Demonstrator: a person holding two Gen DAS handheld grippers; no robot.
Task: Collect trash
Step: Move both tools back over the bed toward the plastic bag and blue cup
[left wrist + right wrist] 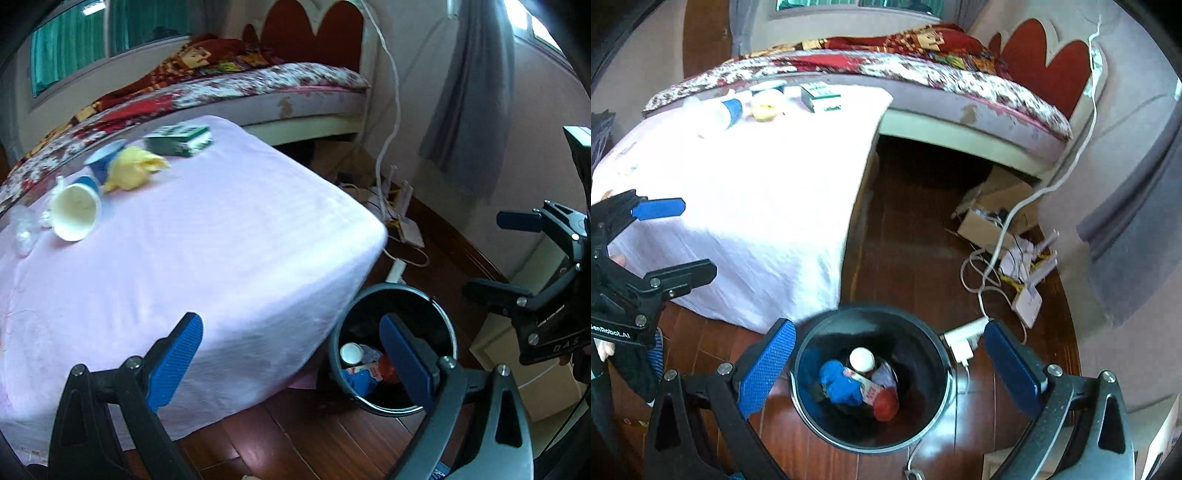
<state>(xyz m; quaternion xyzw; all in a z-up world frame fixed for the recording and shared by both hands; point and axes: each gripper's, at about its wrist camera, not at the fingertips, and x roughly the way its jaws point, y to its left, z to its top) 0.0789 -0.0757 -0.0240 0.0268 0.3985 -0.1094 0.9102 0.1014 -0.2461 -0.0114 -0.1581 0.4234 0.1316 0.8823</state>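
A black trash bin [812, 402] stands on the wood floor beside the pink-covered table [207, 258]. It holds a cup, a blue wad and red wrappers. It also shows in the left wrist view [448, 334]. My right gripper [886, 365] is open and empty right above the bin. My left gripper [291, 354] is open and empty over the table's near corner. On the table's far side lie a paper cup [75, 212] on its side, a yellow crumpled wad [133, 168], a green box [181, 140] and clear plastic [22, 229].
A bed [923, 74] runs behind the table. Cables, a power strip [960, 338], a white router [1028, 301] and a cardboard box [990, 218] lie on the floor right of the bin. A grey curtain [476, 92] hangs at the right.
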